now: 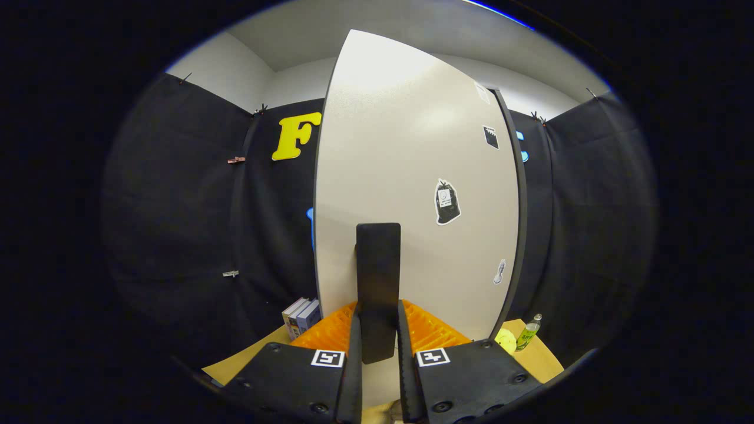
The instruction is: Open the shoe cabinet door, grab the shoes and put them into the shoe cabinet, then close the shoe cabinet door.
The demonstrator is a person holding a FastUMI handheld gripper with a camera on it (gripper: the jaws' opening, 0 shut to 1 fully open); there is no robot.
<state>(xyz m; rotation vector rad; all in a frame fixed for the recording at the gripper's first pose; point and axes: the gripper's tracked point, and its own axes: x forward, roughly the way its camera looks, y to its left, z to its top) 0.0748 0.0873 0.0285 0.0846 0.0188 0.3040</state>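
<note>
In the gripper view, we are looking straight at the shoe cabinet door, a pale panel standing upright just ahead of us and bearing a few small stickers. A dark vertical handle is sitting on the door's lower part, and our gripper is closing around it: the two fingers are flanking the handle's lower end, one on each side, drawn narrow. They seem to be pressing on it, though we cannot be sure both are truly touching, since the contact is partly hidden.

Behind the fingers and low against the door, something orange and ribbed is showing on both sides of the handle. Beyond the left finger, a few books are standing on the tan table. Beyond the right finger, past the door's dark edge, a yellow-green ball is lying just beside a small green bottle, which is standing upright.
</note>
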